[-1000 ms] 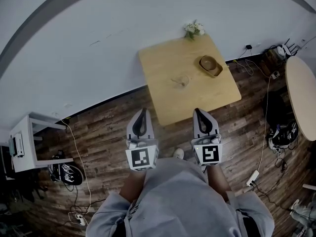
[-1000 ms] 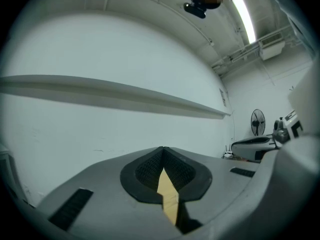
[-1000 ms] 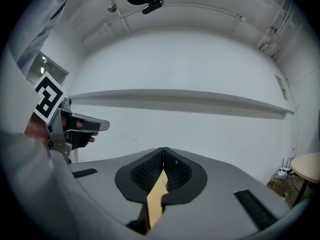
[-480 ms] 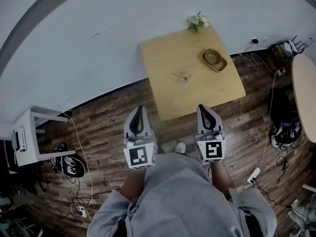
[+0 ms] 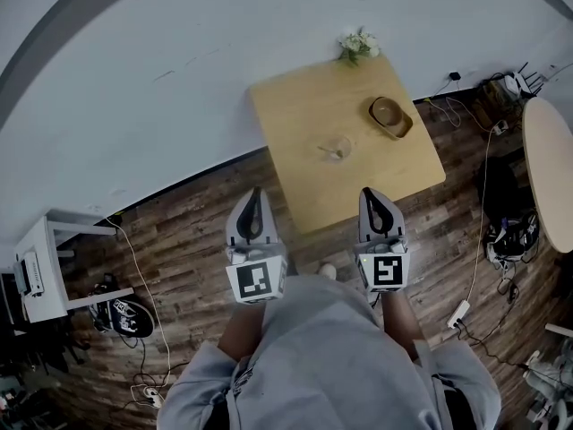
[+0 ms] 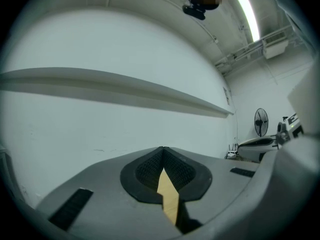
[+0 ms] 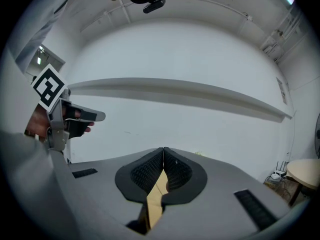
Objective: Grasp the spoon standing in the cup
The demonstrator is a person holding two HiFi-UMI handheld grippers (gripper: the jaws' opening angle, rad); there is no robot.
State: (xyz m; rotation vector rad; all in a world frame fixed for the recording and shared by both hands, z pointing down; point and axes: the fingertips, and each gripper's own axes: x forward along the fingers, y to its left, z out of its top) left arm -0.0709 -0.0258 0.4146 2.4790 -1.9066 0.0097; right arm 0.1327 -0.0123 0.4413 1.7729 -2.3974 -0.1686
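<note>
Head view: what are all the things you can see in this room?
Table: one, light wood, straight ahead.
Cup: one, clear, middle of the table.
Spoon: one, too small to tell colour, in the cup.
Bowl: one, brown, table's right side.
Flowers: one bunch, white, table's far edge.
Round table: one, pale, right edge.
Shelf: one, white, far left.
Cables: several, white, on the floor.
Left gripper: one, grey, shut, empty.
Right gripper: one, grey, shut, empty.
Sweater: one, grey, bottom.
</note>
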